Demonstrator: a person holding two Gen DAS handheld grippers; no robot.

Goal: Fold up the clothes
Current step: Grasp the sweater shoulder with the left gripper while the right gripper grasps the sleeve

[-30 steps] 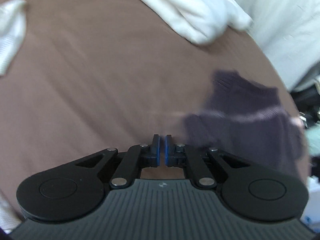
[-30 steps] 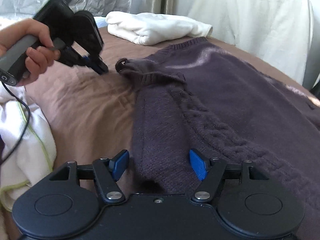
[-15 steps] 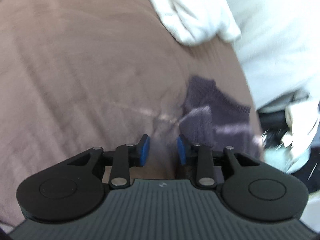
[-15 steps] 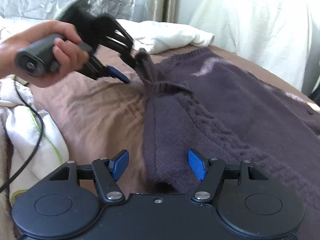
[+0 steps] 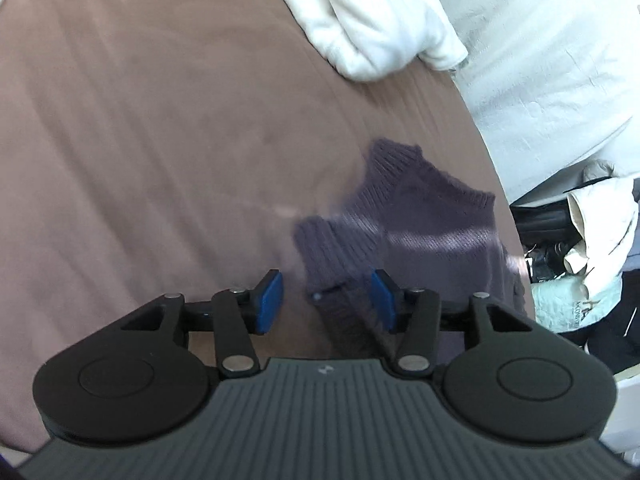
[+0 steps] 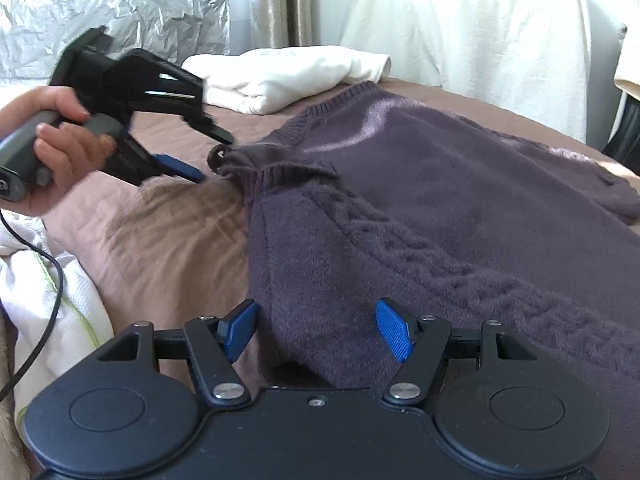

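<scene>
On the bed: dark purple cable-knit sweater [image 6: 440, 208] lies spread over the brown bedsheet [image 6: 168, 232], one edge doubled over near its ribbed cuff [image 6: 280, 168].
Why there: flat sheet gives room to fold; folded white cloth [image 6: 288, 76] sits beyond the sweater, probably kept clear of the work area.
Left gripper [image 6: 208, 156]: jaws opening, roughly half spread. Wrist view shows a ribbed strip of sweater between the blue pads [image 5: 268, 300], pads not pressing on it. Looks like a letting-go or a re-grip at that corner; can't say which.
Left hand [image 6: 60, 156]: wrapped round the grey handle, gripper angled down toward the cuff; black cable [image 6: 52, 304] trails off it.
Right gripper [image 6: 316, 332]: spread wide, straddling the near sweater edge, no pinch. Probably staged for the next grab.
Right pose: tilted down, low over the fabric.
</scene>
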